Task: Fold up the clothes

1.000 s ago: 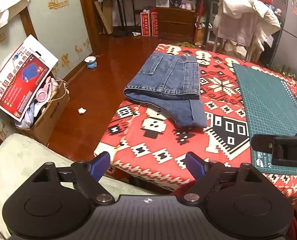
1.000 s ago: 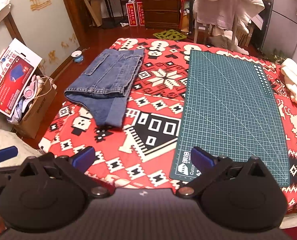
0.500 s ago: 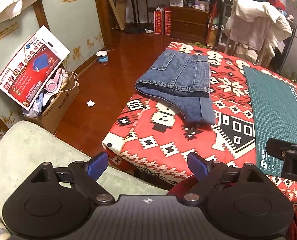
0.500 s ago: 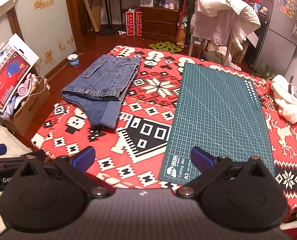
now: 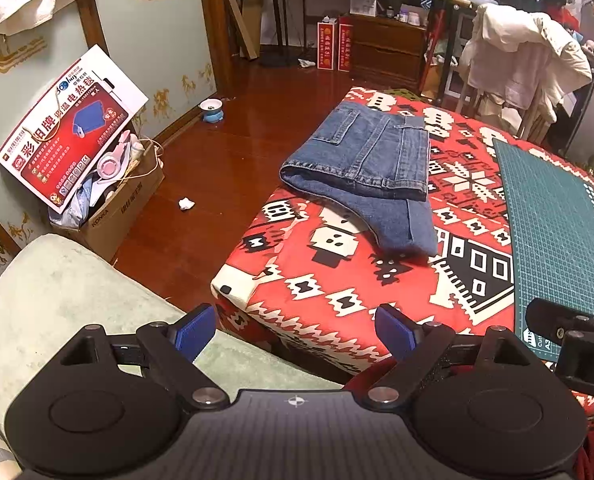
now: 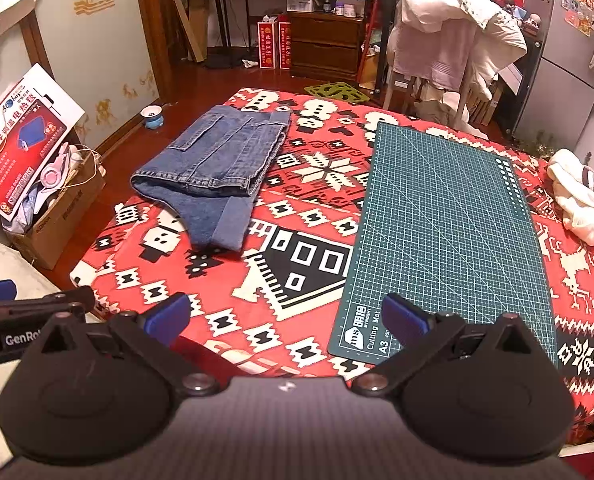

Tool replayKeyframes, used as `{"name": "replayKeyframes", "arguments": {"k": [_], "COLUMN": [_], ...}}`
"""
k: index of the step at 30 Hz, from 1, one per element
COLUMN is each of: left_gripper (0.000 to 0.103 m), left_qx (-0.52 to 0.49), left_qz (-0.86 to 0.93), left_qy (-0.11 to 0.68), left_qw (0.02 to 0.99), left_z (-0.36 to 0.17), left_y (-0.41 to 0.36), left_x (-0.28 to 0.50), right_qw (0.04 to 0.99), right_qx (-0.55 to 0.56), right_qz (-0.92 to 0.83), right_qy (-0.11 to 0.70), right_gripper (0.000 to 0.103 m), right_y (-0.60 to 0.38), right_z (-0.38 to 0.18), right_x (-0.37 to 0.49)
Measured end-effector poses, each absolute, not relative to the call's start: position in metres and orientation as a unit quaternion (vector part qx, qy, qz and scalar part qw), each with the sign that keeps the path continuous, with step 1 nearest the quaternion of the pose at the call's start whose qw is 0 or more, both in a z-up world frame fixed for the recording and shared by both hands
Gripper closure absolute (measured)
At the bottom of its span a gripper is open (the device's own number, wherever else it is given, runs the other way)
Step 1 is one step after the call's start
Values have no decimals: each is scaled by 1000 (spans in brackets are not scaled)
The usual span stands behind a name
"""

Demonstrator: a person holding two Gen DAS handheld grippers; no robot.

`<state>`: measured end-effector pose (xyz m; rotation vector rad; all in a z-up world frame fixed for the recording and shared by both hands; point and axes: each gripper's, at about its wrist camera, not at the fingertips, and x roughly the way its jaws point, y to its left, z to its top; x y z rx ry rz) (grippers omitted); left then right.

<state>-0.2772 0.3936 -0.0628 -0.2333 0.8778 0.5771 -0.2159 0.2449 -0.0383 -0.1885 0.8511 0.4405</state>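
Denim shorts (image 5: 371, 168) lie folded on the red patterned table (image 5: 337, 292), just left of the green cutting mat (image 6: 445, 232), long axis running away from both claws. Left claw (image 5: 297, 330) hangs wide apart and empty off the near table corner, the shorts ahead and slightly right; it looks the nearer one. Right claw (image 6: 285, 318) gapes empty too, shorts ahead-left. Mat's corner reads "Cutting Mat A3"; the cardboard box (image 5: 125, 208) left of the table says "KONKA".
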Motion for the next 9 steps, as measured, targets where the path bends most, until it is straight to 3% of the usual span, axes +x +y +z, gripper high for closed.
{"name": "replayKeyframes", "arguments": {"k": [9], "left_gripper": [16], "left_qx": [-112], "left_qz": [273], "left_qy": [416], "left_qw": [860], "left_z": [-61], "left_y": [394], "left_x": [-278], "right_qw": [883], "right_qx": [-87], "right_qz": [212], "right_qy": [410], "right_gripper": [0], "right_y": [245], "right_z": [-38], "right_x": [-215]}}
